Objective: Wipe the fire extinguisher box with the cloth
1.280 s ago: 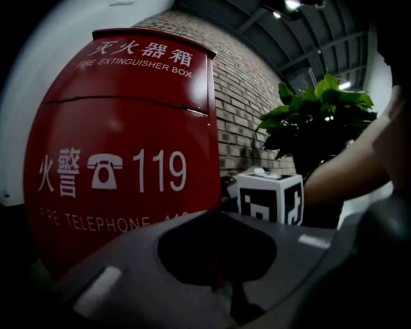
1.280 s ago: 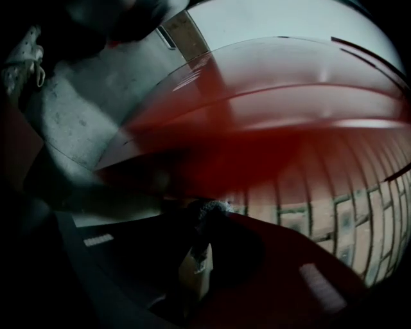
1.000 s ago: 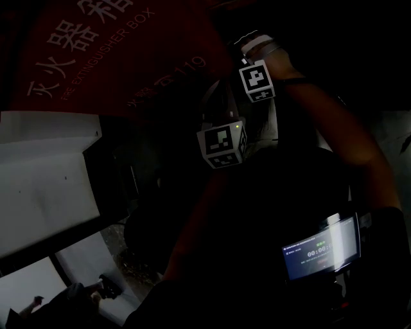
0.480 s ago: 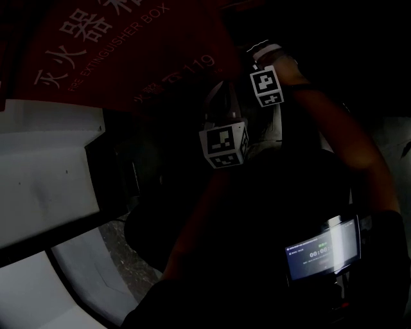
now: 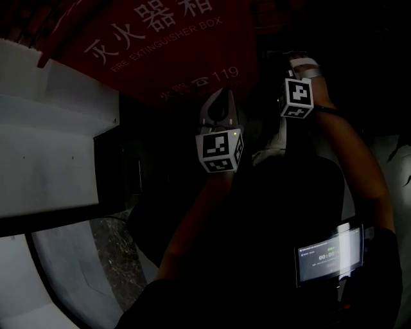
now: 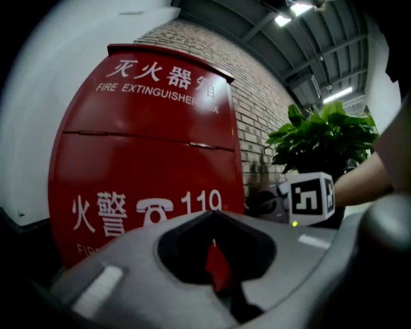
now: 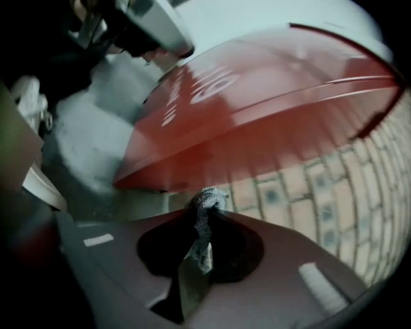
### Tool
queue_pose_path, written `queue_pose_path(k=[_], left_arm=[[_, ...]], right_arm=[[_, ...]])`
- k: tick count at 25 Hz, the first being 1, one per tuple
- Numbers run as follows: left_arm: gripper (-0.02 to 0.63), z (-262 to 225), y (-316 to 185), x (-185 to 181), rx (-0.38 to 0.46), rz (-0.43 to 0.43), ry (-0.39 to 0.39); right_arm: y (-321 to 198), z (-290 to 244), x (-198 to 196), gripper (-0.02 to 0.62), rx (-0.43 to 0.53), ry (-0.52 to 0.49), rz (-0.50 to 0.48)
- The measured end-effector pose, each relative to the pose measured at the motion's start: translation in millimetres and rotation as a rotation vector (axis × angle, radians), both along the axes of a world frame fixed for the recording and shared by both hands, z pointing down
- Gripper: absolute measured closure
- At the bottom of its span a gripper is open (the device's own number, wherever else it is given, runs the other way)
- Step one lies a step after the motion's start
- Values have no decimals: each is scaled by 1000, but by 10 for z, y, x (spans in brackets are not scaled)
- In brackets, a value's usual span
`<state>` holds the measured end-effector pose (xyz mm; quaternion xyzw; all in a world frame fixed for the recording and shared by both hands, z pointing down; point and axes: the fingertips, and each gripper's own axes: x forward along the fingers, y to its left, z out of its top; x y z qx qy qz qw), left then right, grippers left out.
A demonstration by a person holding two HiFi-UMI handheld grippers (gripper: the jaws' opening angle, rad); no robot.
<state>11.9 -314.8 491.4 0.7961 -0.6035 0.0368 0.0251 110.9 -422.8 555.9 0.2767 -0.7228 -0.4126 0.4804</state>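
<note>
Red fire extinguisher box (image 6: 148, 148) near | right claw (image 7: 209, 202) pinching cloth (image 7: 204, 225) | left claw (image 6: 213, 215) closed, empty | risk: thin pinch, cloth may slip.

Strip lights (image 6: 283, 20) are glowing on a dark ribbed ceiling (image 6: 321, 54) above a brick wall (image 6: 257, 109), a leafy plant (image 6: 324, 138) standing near it.
</note>
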Motion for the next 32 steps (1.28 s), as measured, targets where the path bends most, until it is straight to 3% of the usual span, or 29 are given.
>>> queue_pose_path(k=[5, 14, 20, 24, 28, 32], left_arm=[[606, -312, 109, -280, 32, -6, 2], [606, -713, 336, -665, 68, 4, -1], [607, -1137, 448, -1076, 130, -43, 10], [606, -1464, 564, -1467, 172, -82, -4], [606, -1843, 669, -1962, 210, -115, -41], [606, -2176, 744, -2516, 236, -151, -76]], right_arm=[[206, -610, 123, 545, 37, -151, 79], [670, -1269, 32, 545, 118, -149, 92], [1184, -2076, -549, 545, 164, -296, 4], [1505, -2497, -1200, 545, 101, -532, -80], [1754, -2814, -1946, 545, -81, -931, -163], [1820, -3135, -2660, 545, -237, -1265, -196]])
